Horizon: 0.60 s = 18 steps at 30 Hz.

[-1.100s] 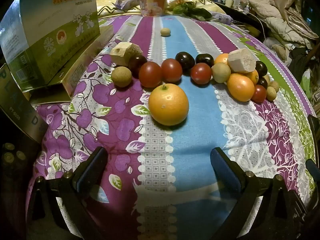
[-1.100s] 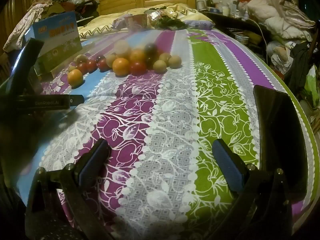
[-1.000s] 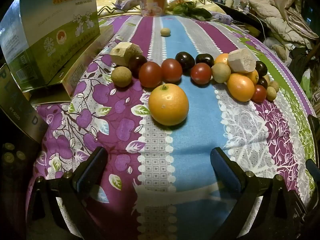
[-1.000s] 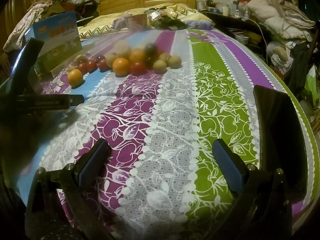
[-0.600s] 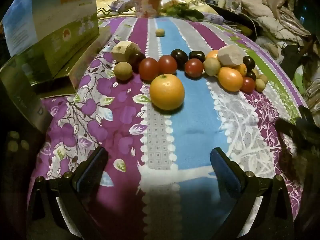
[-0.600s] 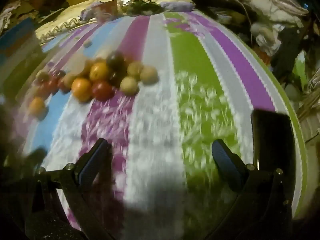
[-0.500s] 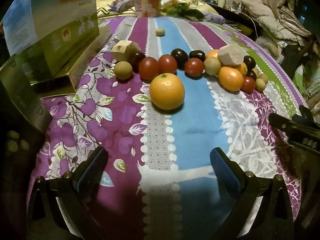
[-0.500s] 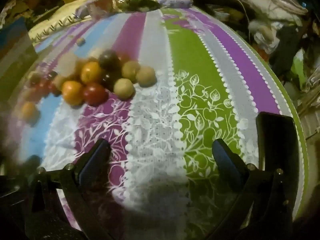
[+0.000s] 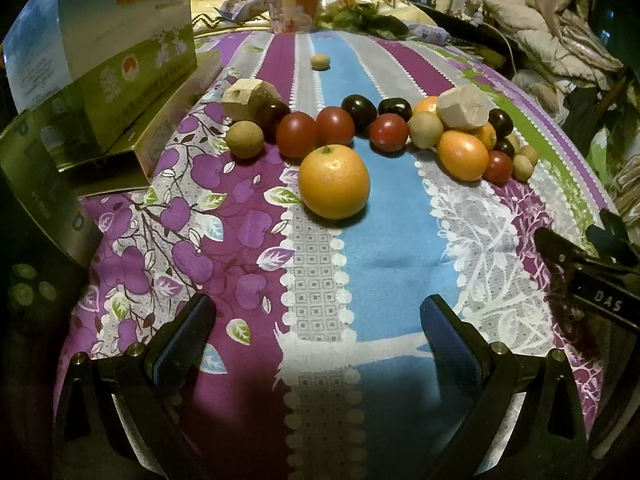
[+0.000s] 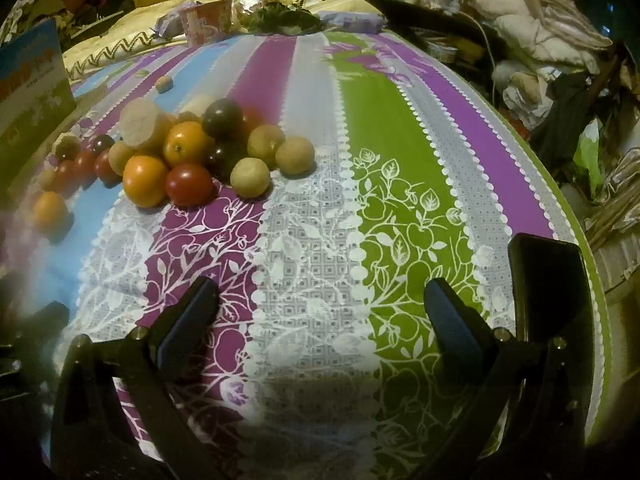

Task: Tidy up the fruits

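Note:
A large orange (image 9: 334, 186) lies on the blue stripe of the cloth, straight ahead of my open left gripper (image 9: 316, 330) and well beyond its fingertips. Behind it runs a row of red tomatoes (image 9: 297, 135), dark plums (image 9: 359, 108), brown longans (image 9: 244, 139) and two pale cut chunks (image 9: 463, 108). My right gripper (image 10: 322, 310) is open above the grey and green stripes, with nothing between its fingers. The fruit pile sits to its front left: a small orange (image 10: 145, 181), a tomato (image 10: 189, 184), longans (image 10: 295, 156) and a plum (image 10: 222, 117).
A green and blue carton (image 9: 116, 52) stands on the left beside the fruit row. One longan (image 9: 320, 61) lies alone farther back. A cup, packets and greens (image 10: 276, 18) lie at the far end. The bed's right edge (image 10: 576, 216) drops to cluttered bags.
The right gripper has swung forward and left, so the fruit pile is now closer and larger. The left gripper drew back slightly. The right gripper's body now shows at the left view's right edge.

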Each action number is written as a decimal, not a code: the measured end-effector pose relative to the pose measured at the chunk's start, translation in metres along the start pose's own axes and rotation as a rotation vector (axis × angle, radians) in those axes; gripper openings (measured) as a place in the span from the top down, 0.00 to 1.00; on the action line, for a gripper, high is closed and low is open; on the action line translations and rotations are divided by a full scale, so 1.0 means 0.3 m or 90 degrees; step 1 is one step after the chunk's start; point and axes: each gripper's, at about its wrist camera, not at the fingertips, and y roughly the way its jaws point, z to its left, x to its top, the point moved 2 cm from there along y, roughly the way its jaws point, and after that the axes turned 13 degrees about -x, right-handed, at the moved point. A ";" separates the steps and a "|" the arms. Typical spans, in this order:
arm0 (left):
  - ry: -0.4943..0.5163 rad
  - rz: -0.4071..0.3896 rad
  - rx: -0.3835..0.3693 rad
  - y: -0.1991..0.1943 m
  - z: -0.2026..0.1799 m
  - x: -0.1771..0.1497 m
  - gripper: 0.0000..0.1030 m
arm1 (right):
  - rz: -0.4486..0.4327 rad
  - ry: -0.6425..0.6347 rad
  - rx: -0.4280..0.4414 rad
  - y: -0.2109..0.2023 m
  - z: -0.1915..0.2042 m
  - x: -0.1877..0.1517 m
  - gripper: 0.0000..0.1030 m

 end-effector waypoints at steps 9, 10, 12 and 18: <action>-0.009 -0.001 -0.018 0.010 0.007 0.009 0.00 | 0.001 -0.003 -0.002 0.003 0.010 0.021 0.00; -0.009 0.000 -0.017 0.012 0.006 0.010 0.00 | 0.001 -0.003 -0.002 0.003 0.010 0.020 0.00; -0.005 0.000 -0.013 0.013 0.004 0.012 0.00 | 0.001 -0.003 -0.003 0.004 0.008 0.019 0.00; 0.018 -0.020 -0.117 -0.022 -0.011 0.005 0.00 | 0.001 -0.003 -0.003 0.004 0.013 0.022 0.00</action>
